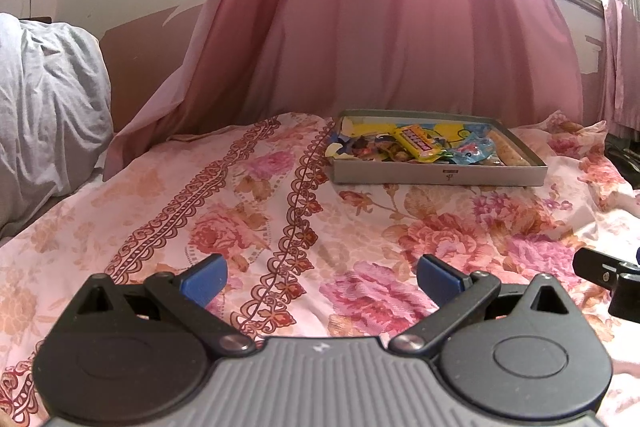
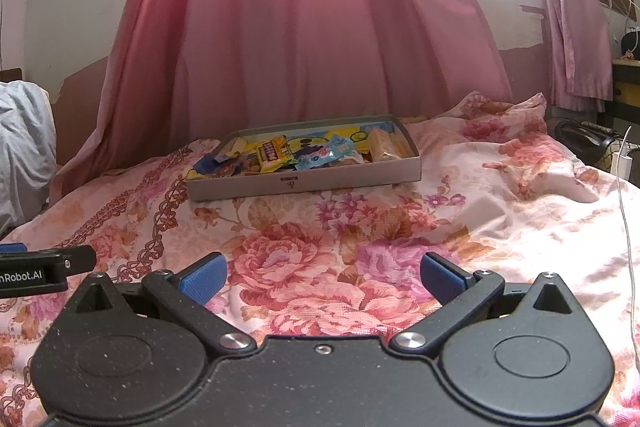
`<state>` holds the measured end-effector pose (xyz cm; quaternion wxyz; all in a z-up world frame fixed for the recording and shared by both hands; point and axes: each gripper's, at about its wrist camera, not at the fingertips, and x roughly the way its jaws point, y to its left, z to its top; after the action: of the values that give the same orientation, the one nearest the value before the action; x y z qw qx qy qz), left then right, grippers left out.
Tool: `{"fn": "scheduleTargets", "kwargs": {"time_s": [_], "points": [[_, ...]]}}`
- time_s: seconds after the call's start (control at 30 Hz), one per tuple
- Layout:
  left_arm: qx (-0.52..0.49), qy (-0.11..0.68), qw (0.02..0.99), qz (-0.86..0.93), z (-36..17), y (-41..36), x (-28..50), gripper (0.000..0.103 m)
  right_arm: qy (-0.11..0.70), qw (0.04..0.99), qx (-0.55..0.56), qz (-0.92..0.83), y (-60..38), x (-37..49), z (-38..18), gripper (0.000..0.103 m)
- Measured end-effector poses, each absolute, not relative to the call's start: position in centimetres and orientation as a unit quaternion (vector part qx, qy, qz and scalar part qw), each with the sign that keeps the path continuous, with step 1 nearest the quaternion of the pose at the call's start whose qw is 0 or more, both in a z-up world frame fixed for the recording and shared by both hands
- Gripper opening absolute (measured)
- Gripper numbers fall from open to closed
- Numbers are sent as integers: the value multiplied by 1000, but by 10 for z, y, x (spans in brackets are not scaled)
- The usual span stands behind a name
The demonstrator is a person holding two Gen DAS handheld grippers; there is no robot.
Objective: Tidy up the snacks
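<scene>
A shallow grey cardboard box (image 1: pixel 436 175) (image 2: pixel 304 183) lies on the floral bedspread, far ahead of both grippers. Several snack packets fill it: a yellow pack with red lettering (image 1: pixel 420 143) (image 2: pixel 272 155), a light blue packet (image 1: pixel 476 151) (image 2: pixel 320 157) and a pale biscuit pack (image 1: pixel 510 151) (image 2: pixel 384 145) at its right end. My left gripper (image 1: pixel 322 279) hovers low over the bed, open and empty. My right gripper (image 2: pixel 322 279) is open and empty too. Each gripper's side shows at the edge of the other's view.
Pink curtains (image 2: pixel 304 27) hang behind the box under a bright window. A grey pillow (image 1: pixel 44 115) sits at the left. A white cable (image 2: pixel 624 211) and dark items (image 2: pixel 580 143) lie at the bed's right edge. The floral bedspread (image 1: pixel 240 219) stretches between grippers and box.
</scene>
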<state>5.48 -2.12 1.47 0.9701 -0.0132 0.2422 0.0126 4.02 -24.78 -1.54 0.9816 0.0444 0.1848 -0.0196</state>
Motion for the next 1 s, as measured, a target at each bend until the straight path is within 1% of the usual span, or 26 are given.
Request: {"fn": "scheduleTargets", "kwargs": {"time_s": [1.0], "points": [[-10,251,968,20,12,-21,55,103,192,981,26,-11,-244,40,-21,102]]}}
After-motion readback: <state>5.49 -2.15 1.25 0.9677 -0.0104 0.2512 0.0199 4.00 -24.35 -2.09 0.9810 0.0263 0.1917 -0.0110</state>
